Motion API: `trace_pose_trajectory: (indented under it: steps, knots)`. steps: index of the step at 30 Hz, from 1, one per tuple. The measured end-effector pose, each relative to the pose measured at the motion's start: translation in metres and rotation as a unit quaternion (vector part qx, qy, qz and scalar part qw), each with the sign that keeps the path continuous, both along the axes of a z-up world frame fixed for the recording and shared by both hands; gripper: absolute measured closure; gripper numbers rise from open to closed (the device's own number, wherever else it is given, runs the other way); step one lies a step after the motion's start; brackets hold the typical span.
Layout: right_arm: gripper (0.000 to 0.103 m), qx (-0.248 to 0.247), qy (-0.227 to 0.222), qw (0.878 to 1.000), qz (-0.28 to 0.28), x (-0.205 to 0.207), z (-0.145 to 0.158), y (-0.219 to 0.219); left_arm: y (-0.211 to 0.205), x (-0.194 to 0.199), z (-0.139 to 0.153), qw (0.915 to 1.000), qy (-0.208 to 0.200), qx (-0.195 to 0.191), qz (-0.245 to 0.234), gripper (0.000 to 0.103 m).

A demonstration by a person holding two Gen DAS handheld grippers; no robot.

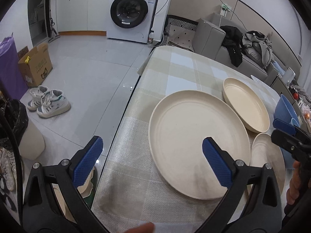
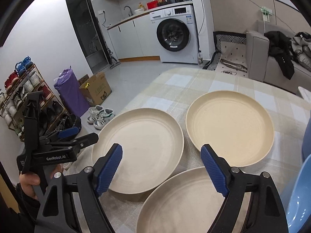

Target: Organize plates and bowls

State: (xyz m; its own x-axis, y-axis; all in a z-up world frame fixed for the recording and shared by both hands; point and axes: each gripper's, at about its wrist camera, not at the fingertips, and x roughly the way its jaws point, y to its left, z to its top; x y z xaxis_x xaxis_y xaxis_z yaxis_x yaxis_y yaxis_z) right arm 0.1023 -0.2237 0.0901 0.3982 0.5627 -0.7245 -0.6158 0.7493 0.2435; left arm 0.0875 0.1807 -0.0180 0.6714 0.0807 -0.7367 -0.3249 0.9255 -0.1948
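Three cream plates lie on the checked tablecloth. The large left plate [image 1: 194, 141] [image 2: 140, 147] is nearest the table's left edge. A deeper plate [image 1: 246, 104] [image 2: 231, 126] sits behind it to the right. A third plate [image 1: 266, 161] [image 2: 186, 203] lies nearest me. A blue bowl [image 1: 287, 110] [image 2: 299, 194] stands at the right edge. My left gripper [image 1: 153, 151] is open and empty, hovering over the table's left edge by the large plate. My right gripper [image 2: 161, 155] is open and empty above the near plate; it also shows in the left wrist view [image 1: 287, 130].
The table [image 1: 175, 73] has its left edge beside a tiled floor with sneakers [image 1: 48, 103], a cardboard box [image 1: 36, 64] and a purple bag [image 2: 70, 91]. A washing machine [image 1: 132, 11] and a grey sofa [image 1: 223, 38] with clothes stand behind. A shoe rack [image 2: 23, 91] is at the left.
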Motion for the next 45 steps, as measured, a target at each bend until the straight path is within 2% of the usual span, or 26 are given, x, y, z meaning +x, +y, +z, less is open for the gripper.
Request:
trace_pose_trajectory:
  steps: [4,7,11,20,28,33,36,38,45]
  knots:
    - [0.020,-0.008,0.021,1.000,-0.005,0.014,-0.019,0.006,-0.002,0.007,-0.013,0.9998,0.013,0.017,0.002,0.002]
    - [0.025,-0.013,0.038,0.999,-0.005,0.022,-0.031,0.011,0.002,0.015,-0.023,0.9997,0.022,0.005,0.001,0.002]
    - [0.029,-0.028,0.046,0.999,-0.004,0.031,-0.044,0.020,0.004,0.026,-0.039,0.9992,0.035,-0.017,-0.008,0.019]
    - [0.041,-0.043,0.068,0.997,-0.003,0.043,-0.065,0.036,0.002,0.037,-0.057,0.9987,0.042,-0.024,-0.012,0.030]
    - [0.058,-0.058,0.071,0.996,-0.023,0.045,-0.072,0.037,-0.009,0.036,-0.054,0.9986,0.041,-0.021,-0.028,0.044]
    - [0.076,-0.068,0.069,0.995,-0.035,0.047,-0.077,0.036,-0.013,0.036,-0.052,0.9984,0.043,-0.014,-0.035,0.066]
    - [0.083,-0.068,0.068,0.995,-0.040,0.047,-0.078,0.034,-0.016,0.035,-0.052,0.9982,0.046,-0.007,-0.038,0.077]
    - [0.087,-0.072,0.066,0.994,-0.041,0.045,-0.078,0.035,-0.018,0.036,-0.052,0.9980,0.047,-0.006,-0.042,0.080]
    - [0.089,-0.082,0.045,0.995,-0.043,0.041,-0.073,0.035,-0.020,0.034,-0.051,0.9981,0.045,-0.003,-0.041,0.081]
